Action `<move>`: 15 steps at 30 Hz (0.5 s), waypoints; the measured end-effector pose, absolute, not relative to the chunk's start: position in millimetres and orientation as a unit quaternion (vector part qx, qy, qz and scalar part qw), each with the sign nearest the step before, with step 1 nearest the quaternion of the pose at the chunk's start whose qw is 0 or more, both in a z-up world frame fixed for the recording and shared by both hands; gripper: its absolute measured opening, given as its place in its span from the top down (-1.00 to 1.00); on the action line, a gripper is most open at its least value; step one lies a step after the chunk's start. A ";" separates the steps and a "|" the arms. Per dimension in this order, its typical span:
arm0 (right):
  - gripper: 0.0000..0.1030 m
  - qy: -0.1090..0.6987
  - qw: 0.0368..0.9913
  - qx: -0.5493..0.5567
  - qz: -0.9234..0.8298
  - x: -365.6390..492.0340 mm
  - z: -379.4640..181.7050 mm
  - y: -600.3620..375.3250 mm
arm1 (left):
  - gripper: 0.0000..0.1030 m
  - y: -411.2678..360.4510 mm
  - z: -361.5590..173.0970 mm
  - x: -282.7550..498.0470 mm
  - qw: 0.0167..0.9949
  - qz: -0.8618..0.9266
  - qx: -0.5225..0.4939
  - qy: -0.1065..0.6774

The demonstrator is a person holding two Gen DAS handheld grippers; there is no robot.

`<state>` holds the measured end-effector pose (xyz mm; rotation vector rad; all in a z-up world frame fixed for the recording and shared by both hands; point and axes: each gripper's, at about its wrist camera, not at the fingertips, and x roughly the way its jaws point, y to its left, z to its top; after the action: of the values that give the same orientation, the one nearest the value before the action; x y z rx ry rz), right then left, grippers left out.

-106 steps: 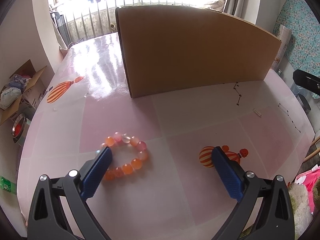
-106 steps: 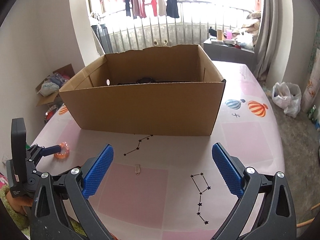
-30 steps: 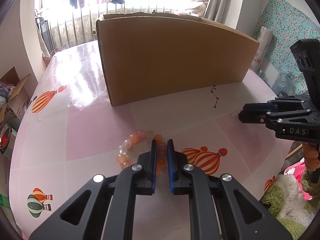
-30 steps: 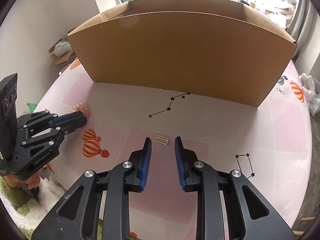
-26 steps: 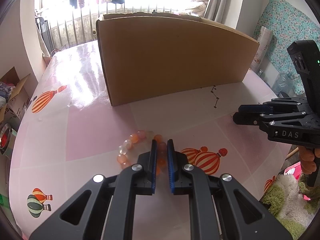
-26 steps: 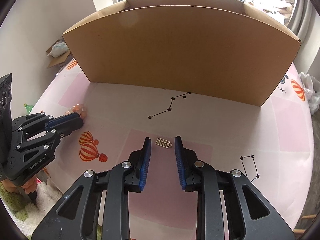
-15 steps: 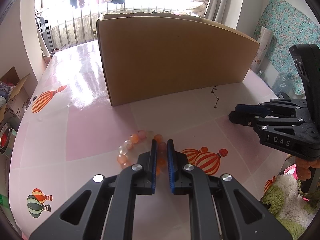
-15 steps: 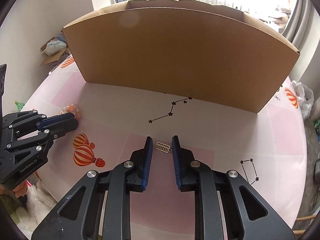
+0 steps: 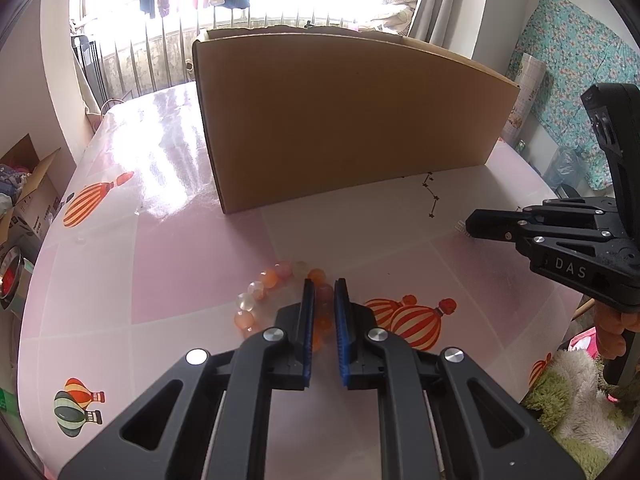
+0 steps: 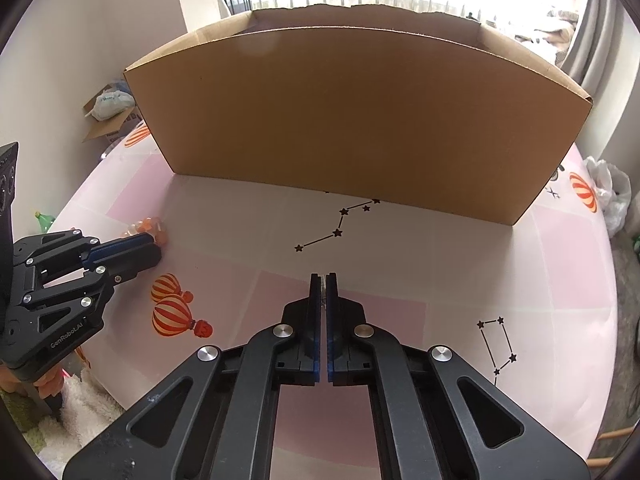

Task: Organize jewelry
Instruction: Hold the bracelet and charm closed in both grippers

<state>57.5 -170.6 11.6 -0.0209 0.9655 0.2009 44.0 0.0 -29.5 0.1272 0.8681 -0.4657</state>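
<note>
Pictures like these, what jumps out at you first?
A big brown cardboard box stands at the back of the pink table. In front, the left gripper is clamped on a bracelet of orange and pink beads. The right gripper pinches a tiny pale charm, barely visible at its tips.

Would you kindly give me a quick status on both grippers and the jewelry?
Left gripper shut on bead bracelet, on the table. Right gripper just closed on small gold charm. Cardboard box stands beyond, nothing between.
</note>
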 end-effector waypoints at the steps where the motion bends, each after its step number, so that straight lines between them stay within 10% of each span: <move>1: 0.99 0.462 0.881 -0.010 0.097 56.7 12.7 -170.9 | 0.81 0.1 -29.6 44.1 0.879 -0.223 0.061 0.416; 15: 0.79 0.490 0.858 -0.063 0.136 61.7 18.0 -170.3 | 0.81 -0.4 -29.4 43.2 0.880 -0.223 0.061 0.416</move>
<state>61.7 -170.3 18.0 -0.1332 1.0296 0.2864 43.2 -0.4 -29.4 0.1267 0.8664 -0.4649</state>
